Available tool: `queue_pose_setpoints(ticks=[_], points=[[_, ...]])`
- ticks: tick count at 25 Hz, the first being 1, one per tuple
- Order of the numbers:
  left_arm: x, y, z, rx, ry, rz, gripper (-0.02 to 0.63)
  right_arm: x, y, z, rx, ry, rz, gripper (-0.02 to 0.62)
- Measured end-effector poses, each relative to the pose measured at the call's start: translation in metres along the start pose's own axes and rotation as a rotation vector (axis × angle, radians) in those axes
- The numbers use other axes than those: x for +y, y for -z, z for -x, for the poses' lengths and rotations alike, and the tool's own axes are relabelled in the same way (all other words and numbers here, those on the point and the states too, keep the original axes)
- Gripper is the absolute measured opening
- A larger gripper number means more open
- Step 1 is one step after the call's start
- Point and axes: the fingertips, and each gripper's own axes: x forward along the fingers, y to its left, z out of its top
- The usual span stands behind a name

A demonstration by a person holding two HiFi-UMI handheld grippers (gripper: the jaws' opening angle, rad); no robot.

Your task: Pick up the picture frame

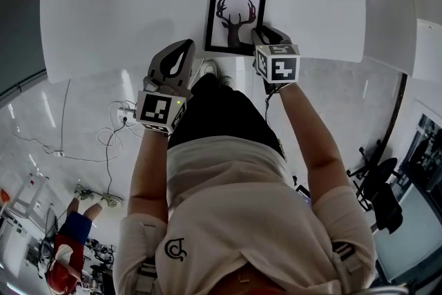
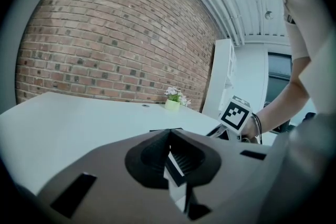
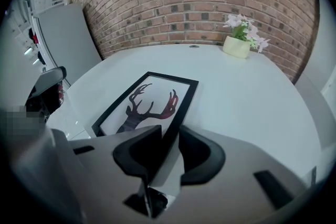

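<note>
Right claw (image 3: 169, 139), jaws wide, straddles one edge of the picture frame (image 3: 147, 99); so shallow a bite may slip.

1 picture frame (image 1: 235, 16), 1 flower pot (image 3: 236, 46), 2 hand-held grippers (image 1: 181, 50) (image 1: 265, 35).

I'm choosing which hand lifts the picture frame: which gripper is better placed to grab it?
Right. The right gripper has open fingers either side of one edge of the picture frame, flat on the table. The left gripper is shut, empty, off to the frame's left.
</note>
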Motion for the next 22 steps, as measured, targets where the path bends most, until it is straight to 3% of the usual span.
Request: queue_pose_setpoints(ticks=[8, 22], points=[[-0.015, 0.014, 0.006, 0.004, -0.028, 0.027, 0.014, 0.004, 0.014, 0.01, -0.005, -0.033, 0.042, 0.11], [-0.044, 0.079, 0.016, 0.114, -0.034, 0.097, 0.014, 0.012, 0.051, 0.033, 0.01, -0.063, 0.035, 0.097]])
